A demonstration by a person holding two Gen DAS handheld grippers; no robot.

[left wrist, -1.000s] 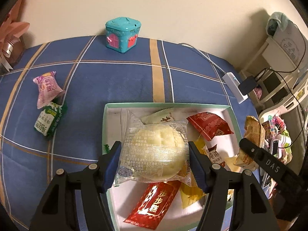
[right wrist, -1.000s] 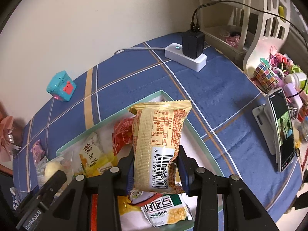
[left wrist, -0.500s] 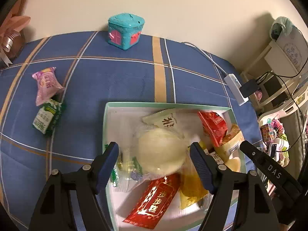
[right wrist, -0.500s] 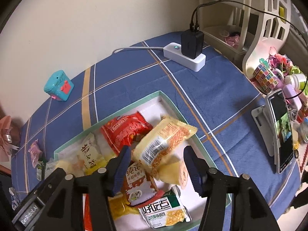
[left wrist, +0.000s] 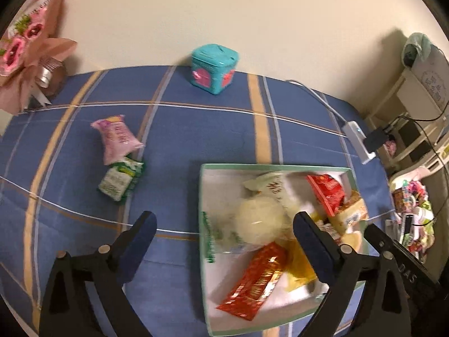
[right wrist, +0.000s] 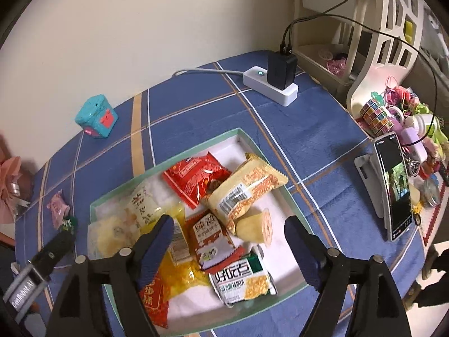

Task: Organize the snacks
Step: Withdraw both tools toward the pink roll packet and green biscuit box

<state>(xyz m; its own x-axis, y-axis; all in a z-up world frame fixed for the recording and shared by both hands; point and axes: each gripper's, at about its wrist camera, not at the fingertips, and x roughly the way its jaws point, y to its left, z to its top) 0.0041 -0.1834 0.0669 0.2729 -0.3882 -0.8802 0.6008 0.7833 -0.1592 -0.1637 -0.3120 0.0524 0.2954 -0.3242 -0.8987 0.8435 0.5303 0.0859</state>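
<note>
A cream wall stood behind a tabletop [left wrist: 196, 129] covered in blue cloth with tan and white stripes.

In the left wrist view, a pink bouquet [left wrist: 25, 47] sat at 10 o'clock against the wall. A pink packet [left wrist: 116, 139] lay left of centre, its lower end touching a green packet [left wrist: 120, 179] just below it. A teal box [left wrist: 214, 67] stood at 12 o'clock by the wall. The left claw [left wrist: 224, 247] hung above the tabletop with its jaws opening and nothing between them; its right finger overlapped the tray [left wrist: 202, 196] in the picture. The tray lay at 4 o'clock, holding a blurred pale bun [left wrist: 259, 221], a red sachet [left wrist: 255, 280] and a red bag [left wrist: 327, 192]. A white power strip [left wrist: 359, 143] lay at 2 o'clock.

In the right wrist view, the teal box [right wrist: 96, 118] was at 10 o'clock, and the pink packet [right wrist: 57, 209] at 9 o'clock, outside the tray [right wrist: 196, 147]. The right claw [right wrist: 227, 250] hung over the tray, jaws opening and gripping nothing. Below it lay the snacks: the red bag [right wrist: 196, 179], a yellow pack [right wrist: 247, 188] leaning across it, a cake roll [right wrist: 256, 226] and a corn packet [right wrist: 241, 280]. The power strip [right wrist: 280, 91] with a black charger [right wrist: 280, 68] sat at 1 o'clock. A phone [right wrist: 394, 185] leaned on a stand at 3 o'clock.
</note>
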